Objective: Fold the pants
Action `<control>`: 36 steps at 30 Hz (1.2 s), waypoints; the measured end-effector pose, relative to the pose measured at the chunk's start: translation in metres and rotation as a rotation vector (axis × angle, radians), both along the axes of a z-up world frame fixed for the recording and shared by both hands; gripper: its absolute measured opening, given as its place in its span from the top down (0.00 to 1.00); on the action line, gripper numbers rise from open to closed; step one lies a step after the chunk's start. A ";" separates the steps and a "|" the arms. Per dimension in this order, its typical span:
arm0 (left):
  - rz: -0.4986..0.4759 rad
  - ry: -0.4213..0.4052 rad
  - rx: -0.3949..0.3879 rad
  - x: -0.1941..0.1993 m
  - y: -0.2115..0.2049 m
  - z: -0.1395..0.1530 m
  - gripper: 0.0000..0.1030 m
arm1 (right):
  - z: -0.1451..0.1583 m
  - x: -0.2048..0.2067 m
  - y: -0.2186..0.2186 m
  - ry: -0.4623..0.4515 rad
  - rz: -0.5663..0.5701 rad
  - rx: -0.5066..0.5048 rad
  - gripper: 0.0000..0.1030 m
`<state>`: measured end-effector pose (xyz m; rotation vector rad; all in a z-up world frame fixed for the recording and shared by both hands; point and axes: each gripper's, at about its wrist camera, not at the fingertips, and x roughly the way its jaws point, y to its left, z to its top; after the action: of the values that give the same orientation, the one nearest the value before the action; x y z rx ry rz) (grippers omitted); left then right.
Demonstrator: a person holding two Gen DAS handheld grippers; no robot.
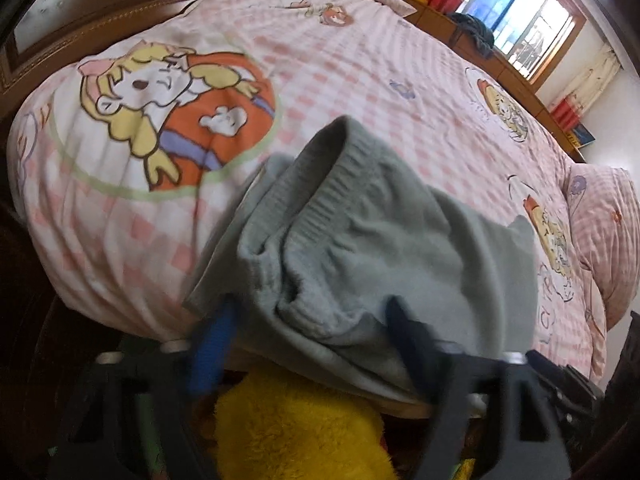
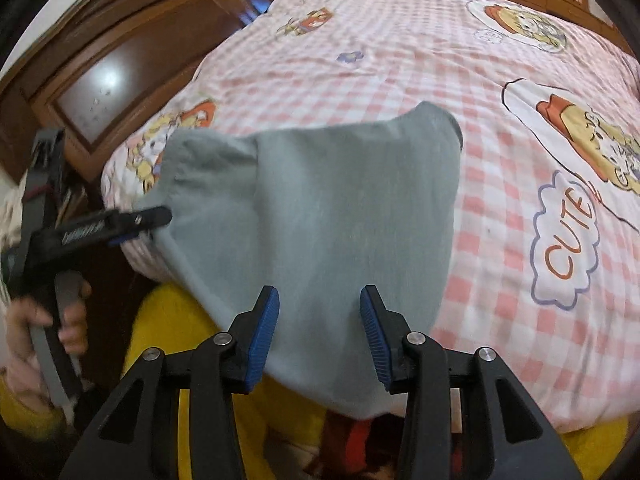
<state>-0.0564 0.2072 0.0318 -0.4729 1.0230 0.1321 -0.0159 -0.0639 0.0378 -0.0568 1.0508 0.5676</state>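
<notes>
The right tongs [image 2: 319, 334] are standing wide apart, blue pads [image 2: 262, 340] facing each other, pointing forward with nothing between them. The left tongs [image 2: 156, 216] are reaching in from the left, appearing pinched together at the tip. A hand [image 2: 44, 326] is gripping their handle, fingers curled around the trigger.

Both tools are black plastic clamps with ribbed blue pads on the fingers [image 2: 264, 332] and round silver screws [image 2: 415, 337] at the joints. The left gripper [image 2: 160, 216] carries white lettering — too blurred to read — above a grey handle. A yellow sleeve [image 2: 24, 412] shows below it.
</notes>
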 end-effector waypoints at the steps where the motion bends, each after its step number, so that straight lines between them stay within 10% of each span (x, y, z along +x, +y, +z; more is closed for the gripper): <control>1: -0.002 0.013 -0.007 -0.002 0.002 -0.003 0.66 | -0.003 -0.004 0.001 0.000 0.019 -0.025 0.57; 10: 0.040 0.071 0.011 -0.026 0.010 -0.014 0.53 | -0.044 -0.021 -0.007 0.131 0.088 -0.119 0.57; 20: -0.060 -0.145 0.175 -0.014 -0.015 0.070 0.42 | 0.005 0.019 -0.055 0.075 -0.069 0.141 0.57; 36: -0.037 -0.138 0.039 0.057 0.004 0.016 0.52 | -0.035 0.139 -0.065 0.183 -0.207 0.402 0.50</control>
<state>0.0004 0.2113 0.0480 -0.4214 0.8918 0.0847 0.1229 -0.1290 0.0030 0.4600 1.0863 0.5928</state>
